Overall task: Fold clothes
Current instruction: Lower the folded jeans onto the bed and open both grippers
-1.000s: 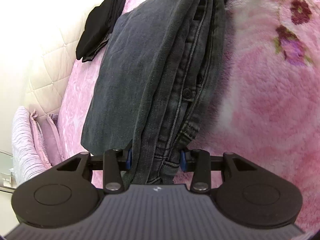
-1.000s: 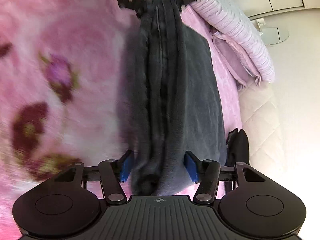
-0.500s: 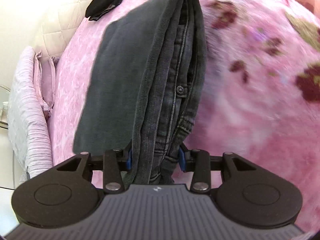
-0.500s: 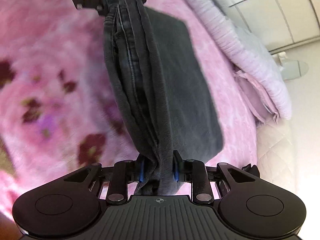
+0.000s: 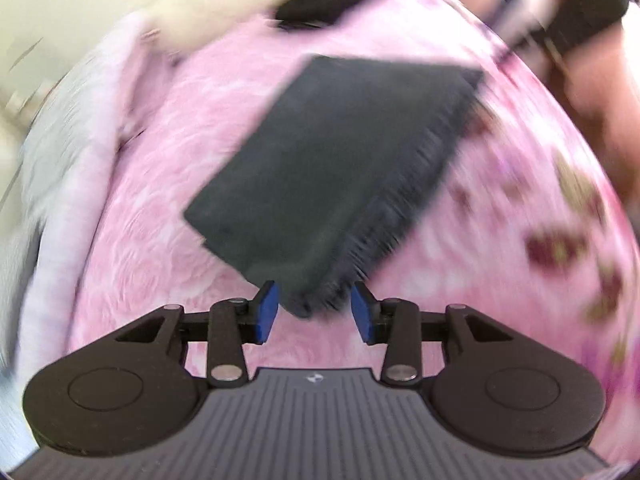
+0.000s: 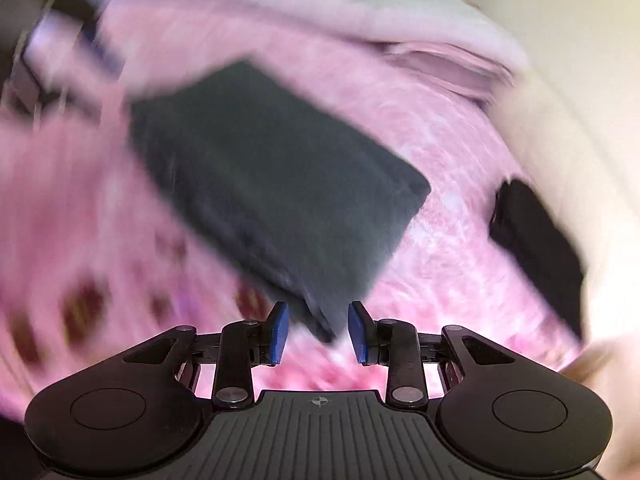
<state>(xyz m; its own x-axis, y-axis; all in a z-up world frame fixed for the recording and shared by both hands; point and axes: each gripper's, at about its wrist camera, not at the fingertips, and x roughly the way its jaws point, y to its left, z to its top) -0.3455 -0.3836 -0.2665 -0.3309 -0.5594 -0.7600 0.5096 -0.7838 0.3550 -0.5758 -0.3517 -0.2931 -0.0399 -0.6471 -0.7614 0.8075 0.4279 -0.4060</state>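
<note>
The dark grey jeans (image 5: 340, 172) lie folded into a flat rectangle on the pink floral blanket (image 5: 500, 232). They also show in the right wrist view (image 6: 272, 184). My left gripper (image 5: 316, 312) is open, its blue pads either side of the near corner of the fold, not pinching it. My right gripper (image 6: 320, 330) is open too, just off another corner of the same fold. Both views are motion-blurred.
A black garment (image 6: 540, 248) lies on the blanket by the quilted white headboard (image 6: 560, 128); it shows at the top of the left view (image 5: 344, 4). Lilac striped pillows (image 5: 60, 152) lie along the bed's edge. The other gripper and a hand (image 5: 580, 40) show top right.
Both grippers have opened and let go of the jeans. The jeans, held up stretched between them before, now lie flat on the blanket. Both grippers are pulling back.
</note>
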